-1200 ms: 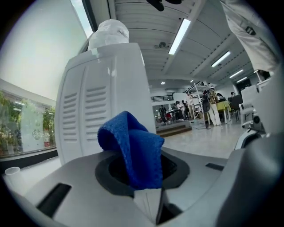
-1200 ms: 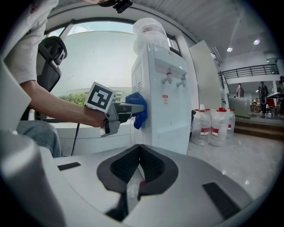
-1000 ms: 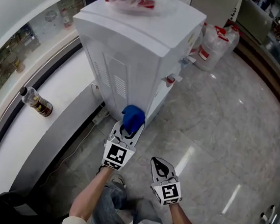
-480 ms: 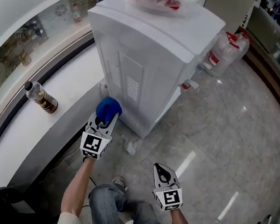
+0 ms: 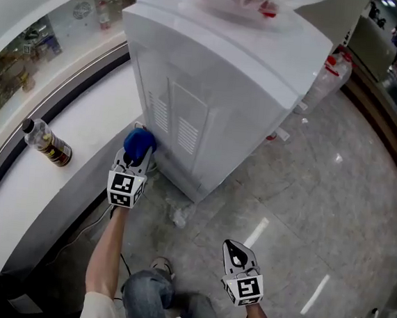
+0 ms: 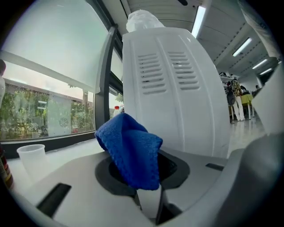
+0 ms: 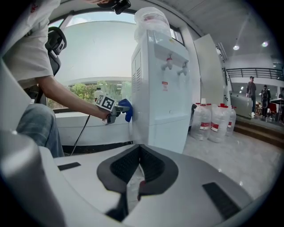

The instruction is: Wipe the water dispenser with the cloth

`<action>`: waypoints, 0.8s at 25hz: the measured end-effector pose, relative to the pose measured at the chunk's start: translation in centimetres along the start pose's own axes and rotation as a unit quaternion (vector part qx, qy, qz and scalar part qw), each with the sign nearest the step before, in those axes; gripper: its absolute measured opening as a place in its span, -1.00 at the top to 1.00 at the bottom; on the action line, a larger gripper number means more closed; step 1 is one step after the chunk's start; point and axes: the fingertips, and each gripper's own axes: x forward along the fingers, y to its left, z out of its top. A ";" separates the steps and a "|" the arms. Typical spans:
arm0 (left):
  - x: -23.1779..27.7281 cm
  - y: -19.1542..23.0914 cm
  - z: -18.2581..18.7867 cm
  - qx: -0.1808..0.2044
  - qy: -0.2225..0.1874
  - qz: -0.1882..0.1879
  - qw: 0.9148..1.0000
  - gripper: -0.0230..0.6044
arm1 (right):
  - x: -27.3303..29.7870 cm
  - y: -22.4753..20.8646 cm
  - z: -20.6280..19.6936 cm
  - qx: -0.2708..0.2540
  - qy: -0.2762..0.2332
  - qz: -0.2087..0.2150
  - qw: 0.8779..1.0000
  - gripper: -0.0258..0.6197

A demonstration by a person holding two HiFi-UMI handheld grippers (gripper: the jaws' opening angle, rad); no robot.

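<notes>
L tongs (image 5: 137,159) clamp bunched blue cloth (image 5: 138,143) at 8 o'clock of white water dispenser (image 5: 221,73), by vented panel (image 5: 180,121); R tongs (image 5: 238,252) closed, empty.

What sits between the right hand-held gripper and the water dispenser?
Only glossy floor, plus a small white scrap beside the water dispenser; head view shows it.

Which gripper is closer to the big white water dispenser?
Left. The left gripper, shut on the blue cloth, is right beside the water dispenser's vented side, low down. The right gripper, jaws together, hangs apart from it over the floor.
</notes>
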 end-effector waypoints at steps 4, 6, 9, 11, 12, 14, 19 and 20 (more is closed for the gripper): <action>0.5 -0.9 -0.3 0.001 0.003 -0.006 1.000 0.57 | 0.5 -0.1 0.1 -0.002 -0.004 0.002 1.000 0.87; 0.4 -1.9 -0.3 -0.001 0.002 -0.012 1.000 0.57 | 0.7 0.1 0.0 -0.002 -0.005 0.005 1.000 0.87; -0.1 -4.9 0.2 0.006 -0.003 -0.031 0.999 0.57 | 0.6 0.4 -0.4 0.001 -0.004 0.007 1.000 0.87; -0.7 -7.5 0.6 0.010 -0.009 -0.049 0.999 0.57 | 0.4 0.6 -0.6 0.003 -0.002 0.008 1.000 0.87; -1.0 -8.9 0.8 0.012 -0.012 -0.061 0.998 0.57 | 0.3 0.8 -0.7 0.004 -0.002 0.009 1.000 0.87; -1.7 -11.7 1.1 0.020 -0.016 -0.087 0.996 0.57 | 0.2 1.1 -0.7 0.005 -0.005 0.011 1.000 0.87; -2.7 -16.7 1.3 0.035 -0.015 -0.132 0.990 0.57 | -0.1 1.6 -0.9 0.006 -0.012 0.014 1.000 0.87; -2.9 -17.7 1.4 0.035 -0.015 -0.141 0.989 0.57 | -0.3 1.7 -1.0 0.008 -0.012 0.015 1.000 0.87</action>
